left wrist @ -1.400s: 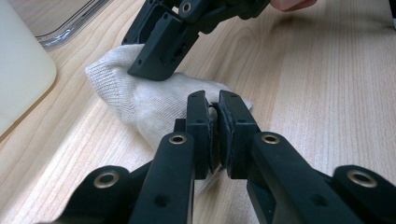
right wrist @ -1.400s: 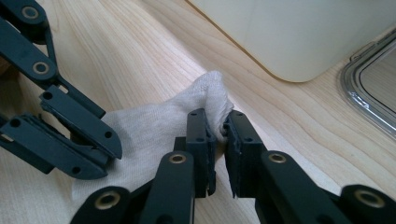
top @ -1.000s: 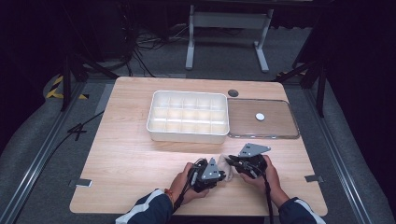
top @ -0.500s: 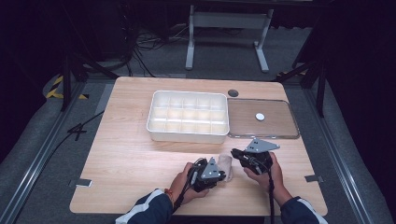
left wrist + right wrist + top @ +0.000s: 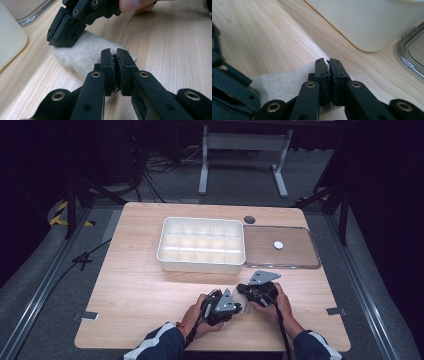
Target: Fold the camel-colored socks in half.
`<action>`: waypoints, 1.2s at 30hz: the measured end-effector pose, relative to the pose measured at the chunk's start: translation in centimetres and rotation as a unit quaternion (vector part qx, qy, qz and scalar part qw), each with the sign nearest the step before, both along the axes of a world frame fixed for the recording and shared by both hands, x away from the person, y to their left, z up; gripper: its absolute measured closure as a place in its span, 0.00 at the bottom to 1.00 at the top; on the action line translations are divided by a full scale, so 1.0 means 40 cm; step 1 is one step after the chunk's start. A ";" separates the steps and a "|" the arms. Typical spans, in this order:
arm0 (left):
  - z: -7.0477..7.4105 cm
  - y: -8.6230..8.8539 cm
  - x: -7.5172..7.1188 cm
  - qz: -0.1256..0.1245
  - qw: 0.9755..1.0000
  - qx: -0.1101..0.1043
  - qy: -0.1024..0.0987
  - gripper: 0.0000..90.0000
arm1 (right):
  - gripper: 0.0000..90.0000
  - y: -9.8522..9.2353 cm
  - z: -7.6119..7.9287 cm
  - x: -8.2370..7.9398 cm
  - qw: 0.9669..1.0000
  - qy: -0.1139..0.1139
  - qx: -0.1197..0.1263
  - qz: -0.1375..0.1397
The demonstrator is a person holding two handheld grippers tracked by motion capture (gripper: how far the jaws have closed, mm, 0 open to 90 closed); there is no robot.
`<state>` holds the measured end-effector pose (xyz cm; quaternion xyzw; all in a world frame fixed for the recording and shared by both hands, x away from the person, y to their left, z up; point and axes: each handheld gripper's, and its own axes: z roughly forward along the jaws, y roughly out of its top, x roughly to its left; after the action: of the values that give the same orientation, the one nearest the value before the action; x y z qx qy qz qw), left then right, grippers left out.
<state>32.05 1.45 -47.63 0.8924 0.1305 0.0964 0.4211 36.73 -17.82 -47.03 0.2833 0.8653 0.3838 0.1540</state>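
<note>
Near the table's (image 5: pixel 130 285) front edge, between both hands, lies a small cream knit cloth (image 5: pixel 85 53): soft, light, limp, likely to sag and stretch. Left gripper (image 5: pixel 114 56) pinches its edge, jaws pressed together; right gripper (image 5: pixel 327 65) has just been closing and nips the opposite edge. Hems are the best hold. White tray (image 5: pixel 202 245) and clear lid (image 5: pixel 292 255) stand behind, apart; bare wood either side
</note>
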 end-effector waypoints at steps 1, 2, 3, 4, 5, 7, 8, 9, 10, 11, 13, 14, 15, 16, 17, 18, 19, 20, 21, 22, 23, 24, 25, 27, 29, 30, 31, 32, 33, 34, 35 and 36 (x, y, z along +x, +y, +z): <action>-0.001 -0.001 -0.002 0.002 1.000 -0.001 -0.001 0.94 | 0.95 -0.004 -0.003 0.002 1.000 0.002 0.001 -0.002; 0.000 -0.002 -0.002 0.003 1.000 -0.001 -0.001 0.94 | 0.95 -0.006 -0.005 0.003 1.000 0.004 0.004 -0.007; -0.001 -0.001 -0.001 0.001 1.000 -0.002 0.000 0.94 | 0.95 -0.008 -0.006 0.005 1.000 0.004 0.003 -0.008; -0.001 -0.001 0.000 0.000 1.000 -0.001 0.000 0.94 | 0.95 -0.010 -0.006 0.006 1.000 0.003 -0.001 -0.012; 0.000 0.000 0.001 -0.001 1.000 0.000 -0.001 0.94 | 0.95 -0.013 -0.008 0.008 1.000 0.004 0.001 -0.012; -0.001 0.000 0.001 -0.002 1.000 0.000 -0.002 0.94 | 0.95 -0.016 -0.008 0.010 1.000 0.003 -0.002 -0.018; -0.001 0.000 0.001 -0.002 1.000 0.000 -0.002 0.94 | 0.95 -0.019 -0.010 0.011 1.000 0.002 -0.005 -0.021; -0.001 0.000 0.001 -0.001 1.000 -0.001 -0.001 0.94 | 0.95 -0.024 -0.012 0.013 1.000 0.007 0.000 -0.024; -0.001 0.000 0.001 -0.002 1.000 -0.001 -0.001 0.94 | 0.95 -0.028 -0.013 0.015 1.000 0.012 0.003 -0.027; -0.001 0.000 0.001 -0.002 1.000 -0.001 -0.001 0.94 | 0.95 -0.033 -0.014 0.017 0.999 0.011 -0.001 -0.031; -0.001 0.000 0.001 -0.002 1.000 0.000 -0.001 0.94 | 0.94 -0.040 -0.015 0.018 0.999 0.012 -0.008 -0.034; -0.001 0.000 0.001 -0.002 1.000 0.000 -0.001 0.94 | 0.94 -0.044 -0.015 0.018 0.999 0.012 -0.011 -0.036; -0.001 0.000 0.001 -0.002 1.000 0.000 -0.001 0.94 | 0.94 -0.052 -0.012 0.018 0.999 0.010 -0.008 -0.039; -0.001 0.000 0.002 -0.003 1.000 -0.001 0.000 0.94 | 0.93 -0.057 -0.009 0.018 0.999 0.009 -0.005 -0.042; -0.001 0.001 0.002 -0.002 1.000 -0.001 0.002 0.94 | 0.93 -0.063 -0.004 0.019 0.999 0.007 0.000 -0.047; -0.001 0.001 0.002 -0.002 1.000 -0.001 0.002 0.94 | 0.93 -0.072 0.005 0.017 0.999 0.003 0.005 -0.051; -0.001 0.001 0.002 -0.002 1.000 -0.001 0.002 0.94 | 0.93 -0.076 0.011 0.015 0.998 -0.001 0.008 -0.055; -0.001 0.001 0.002 -0.002 1.000 -0.001 0.002 0.94 | 0.93 -0.076 0.011 0.015 0.998 -0.001 0.008 -0.055; -0.001 0.001 0.002 -0.002 1.000 -0.001 0.002 0.94 | 0.91 -0.089 0.035 0.003 0.998 -0.016 0.021 -0.059; -0.001 0.001 0.002 -0.002 1.000 -0.001 0.002 0.94 | 0.90 -0.091 0.042 -0.003 0.998 -0.020 0.028 -0.054; -0.001 0.001 0.003 -0.002 1.000 -0.002 0.002 0.94 | 0.89 -0.092 0.051 -0.013 0.998 -0.024 0.039 -0.043; -0.001 0.001 0.003 -0.002 1.000 -0.002 0.002 0.94 | 0.89 -0.092 0.051 -0.013 0.998 -0.024 0.039 -0.043; -0.001 0.001 0.002 -0.002 1.000 -0.001 0.002 0.94 | 0.88 -0.088 0.059 -0.024 0.998 -0.028 0.045 -0.028; -0.001 0.001 0.003 -0.003 1.000 0.001 -0.001 0.94 | 0.87 -0.074 0.065 -0.046 0.999 -0.026 0.043 0.005; -0.001 0.001 0.003 -0.003 1.000 0.001 0.000 0.94 | 0.86 -0.058 0.054 -0.057 0.999 -0.018 0.028 0.026; 0.000 0.001 0.003 -0.002 1.000 0.001 -0.001 0.94 | 0.86 -0.052 0.049 -0.059 0.999 -0.013 0.018 0.030; 0.000 0.001 0.003 -0.002 1.000 0.001 -0.001 0.94 | 0.86 -0.047 0.038 -0.056 0.999 -0.010 0.005 0.034; -0.001 0.000 0.003 -0.003 1.000 -0.001 0.004 0.94 | 0.87 -0.046 0.028 -0.053 0.999 -0.004 -0.002 0.033; -0.001 0.000 0.004 -0.002 1.000 -0.002 0.004 0.94 | 0.87 -0.049 0.018 -0.048 1.000 0.002 -0.002 0.031; -0.001 -0.001 0.003 -0.001 1.000 -0.003 0.006 0.94 | 0.87 -0.055 0.011 -0.042 0.999 0.010 0.012 0.028; 0.001 0.000 0.003 -0.003 1.000 0.003 0.003 0.94 | 0.86 -0.061 0.008 -0.037 0.999 0.020 0.023 0.025; 0.001 -0.002 0.001 -0.002 1.000 0.003 0.002 0.94 | 0.86 -0.063 0.007 -0.035 0.999 0.020 0.023 0.024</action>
<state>32.10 1.39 -47.59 0.8938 0.1296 0.0945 0.4187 35.34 -20.35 -46.75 0.2733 0.8659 0.4013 0.1205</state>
